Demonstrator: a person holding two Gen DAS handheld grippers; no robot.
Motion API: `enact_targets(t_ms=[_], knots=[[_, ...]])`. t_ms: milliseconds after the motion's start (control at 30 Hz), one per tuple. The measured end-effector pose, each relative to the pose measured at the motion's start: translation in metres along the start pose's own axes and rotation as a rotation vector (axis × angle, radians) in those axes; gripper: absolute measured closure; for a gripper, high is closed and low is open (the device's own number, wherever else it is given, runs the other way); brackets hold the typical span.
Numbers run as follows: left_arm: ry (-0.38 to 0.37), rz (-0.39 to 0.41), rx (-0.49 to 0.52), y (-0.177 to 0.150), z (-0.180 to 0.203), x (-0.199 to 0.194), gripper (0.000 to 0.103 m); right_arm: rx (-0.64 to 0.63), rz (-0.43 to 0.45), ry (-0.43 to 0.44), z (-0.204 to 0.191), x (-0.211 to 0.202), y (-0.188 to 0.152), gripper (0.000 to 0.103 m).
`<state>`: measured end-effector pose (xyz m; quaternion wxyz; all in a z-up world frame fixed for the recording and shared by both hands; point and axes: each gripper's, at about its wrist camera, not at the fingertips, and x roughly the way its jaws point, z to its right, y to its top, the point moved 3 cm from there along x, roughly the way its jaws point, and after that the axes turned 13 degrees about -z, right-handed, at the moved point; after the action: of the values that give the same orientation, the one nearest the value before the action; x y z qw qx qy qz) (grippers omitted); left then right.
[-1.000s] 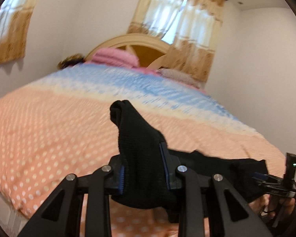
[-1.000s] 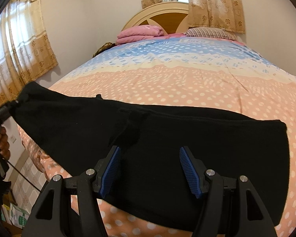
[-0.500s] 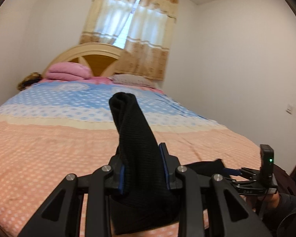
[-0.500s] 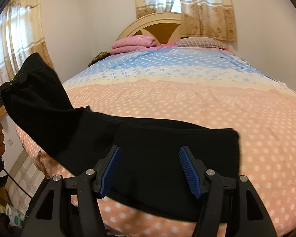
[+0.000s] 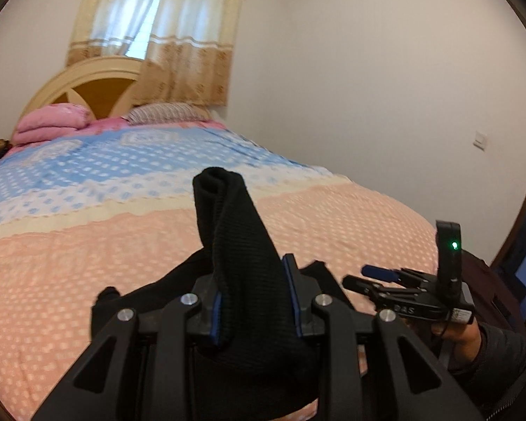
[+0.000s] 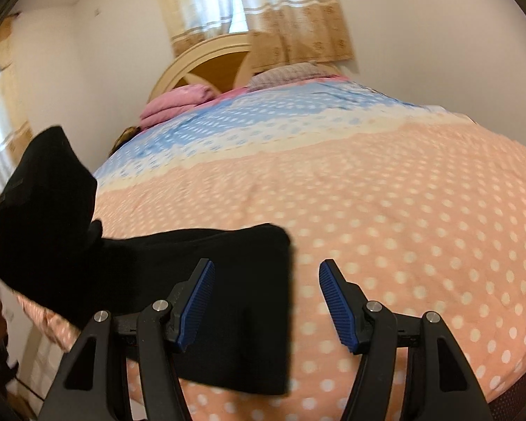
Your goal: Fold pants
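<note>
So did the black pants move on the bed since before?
Yes. In the right wrist view the black pants now cover less of the bedspread; their right edge pulled back leftward as the left gripper lifted one end.

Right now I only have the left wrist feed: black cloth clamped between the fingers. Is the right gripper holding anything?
Observer: No. In the right wrist view the right gripper is open, and the black pants lie on the bed under its left pad.
Operator: So where does the free end stop?
Observer: Its edge ends between the two pads; the right pad is over bare bedspread.
Operator: And my end, is it off the bed?
Observer: Yes. The part in the left gripper is raised at the left of the right wrist view, above the flat part.
</note>
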<state>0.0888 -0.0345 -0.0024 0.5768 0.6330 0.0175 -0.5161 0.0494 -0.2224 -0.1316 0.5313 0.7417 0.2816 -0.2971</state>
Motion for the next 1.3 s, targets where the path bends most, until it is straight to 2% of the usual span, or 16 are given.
enact_targets(t_ms=[267,400,600,733,800,867,1000,1067,1167,1300], knots=[[0.001,-0.131,0.068,-0.011,0.035,0.059,0.073,0.083,0.014,0.009,0.021,-0.002,0.002,0.039],[0.017,-0.166,0.078,-0.017,0.044,0.082,0.073,0.104,0.01,0.016,0.025,0.0,0.002,0.039],[0.078,-0.157,0.131,-0.029,0.062,0.097,0.071,0.122,0.01,0.006,0.032,0.006,0.001,0.039],[0.028,-0.118,0.11,-0.035,0.073,0.084,0.063,0.128,0.02,0.004,0.034,0.004,0.001,0.039],[0.022,-0.1,0.138,-0.036,0.079,0.077,0.055,0.125,0.03,0.016,0.033,0.0,0.001,0.039],[0.05,-0.063,0.164,-0.036,0.084,0.063,0.041,0.127,0.029,0.041,0.031,-0.002,0.002,0.039],[0.109,0.008,0.171,-0.037,0.075,0.036,0.037,0.108,-0.019,0.146,0.019,-0.003,0.004,0.039],[0.179,0.04,0.154,-0.04,0.06,0.025,0.03,0.091,-0.053,0.194,0.01,-0.002,0.004,0.039],[0.294,0.071,0.106,-0.048,0.033,0.013,0.03,0.09,-0.107,0.253,-0.005,-0.002,-0.001,0.039],[0.348,0.06,0.001,-0.052,-0.005,0.011,0.03,0.033,-0.136,0.229,-0.031,0.004,-0.006,0.039]])
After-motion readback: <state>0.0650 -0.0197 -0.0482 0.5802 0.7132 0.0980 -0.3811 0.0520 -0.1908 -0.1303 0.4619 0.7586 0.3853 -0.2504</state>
